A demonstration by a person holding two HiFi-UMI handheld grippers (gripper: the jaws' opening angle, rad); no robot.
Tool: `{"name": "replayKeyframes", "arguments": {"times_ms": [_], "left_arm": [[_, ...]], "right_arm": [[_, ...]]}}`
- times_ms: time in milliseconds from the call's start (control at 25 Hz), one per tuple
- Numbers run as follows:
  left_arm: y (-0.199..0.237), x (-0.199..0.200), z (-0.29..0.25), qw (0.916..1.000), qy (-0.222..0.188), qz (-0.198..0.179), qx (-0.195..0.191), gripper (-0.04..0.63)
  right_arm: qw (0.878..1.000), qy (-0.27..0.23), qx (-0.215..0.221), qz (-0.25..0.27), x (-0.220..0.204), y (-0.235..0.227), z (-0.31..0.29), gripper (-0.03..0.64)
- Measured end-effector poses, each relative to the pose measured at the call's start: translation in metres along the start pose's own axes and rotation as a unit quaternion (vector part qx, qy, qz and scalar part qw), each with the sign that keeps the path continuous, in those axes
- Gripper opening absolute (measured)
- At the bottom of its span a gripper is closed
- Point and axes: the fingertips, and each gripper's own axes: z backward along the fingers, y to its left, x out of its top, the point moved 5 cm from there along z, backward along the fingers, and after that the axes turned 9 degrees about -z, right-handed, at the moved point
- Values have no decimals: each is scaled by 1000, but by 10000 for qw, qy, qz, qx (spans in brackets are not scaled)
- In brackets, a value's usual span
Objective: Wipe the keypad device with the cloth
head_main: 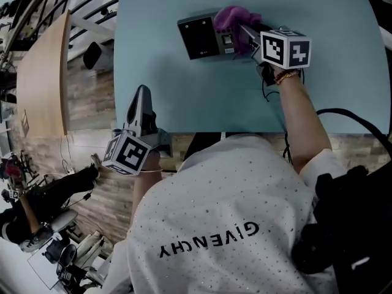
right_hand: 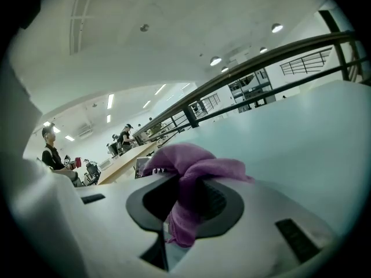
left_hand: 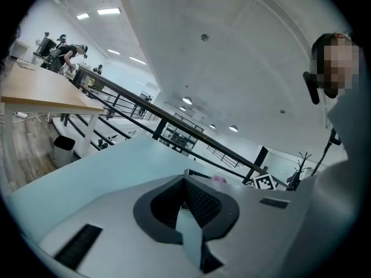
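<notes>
A dark keypad device (head_main: pixel 205 37) lies flat at the far middle of the pale teal table (head_main: pixel 184 97). A purple cloth (head_main: pixel 231 18) is bunched over its right end. My right gripper (head_main: pixel 241 30) reaches in from the right and is shut on the cloth (right_hand: pixel 186 165), which hangs down between its jaws; the device (right_hand: pixel 144 165) peeks out behind the cloth. My left gripper (head_main: pixel 142 97) hovers at the table's near edge, well short of the device, shut and holding nothing. In the left gripper view the cloth (left_hand: pixel 218 179) is a small spot beyond the jaw tips (left_hand: pixel 185 181).
A wooden table (head_main: pixel 43 78) stands to the left across a gap of wood floor, with a black bin (head_main: pixel 93 55) between. A black cable (head_main: pixel 349 118) runs along the right arm. Railings (left_hand: pixel 151 112) and people at benches (right_hand: pixel 124 136) are far behind.
</notes>
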Motion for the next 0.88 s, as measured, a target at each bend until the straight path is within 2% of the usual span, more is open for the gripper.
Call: {"name": "replayKeyframes", "arguments": {"times_ms": [120,240,440,680,880], "left_arm": [[-1,-9,-2,9999,44,103,2,0],[-5,-14,-4,9996,120,202,-171,0],[-14,-23,-8,9990,260,212,-301,0],[-16,-24,-3,9989,298,294,-228,0],[-9,-30,4,9990,295,287,-166,0]], "right_arm": [[9999,132,10,-96,-14,-6,5,75],[9994,316,95,-100,-28,-2,8,75],[9949,976,234,-88,-58,-6,13,75],[9891,1413,114,407,-73,-4,17,75],[9779,1887,-42,899,-72,-1,25,74]]}}
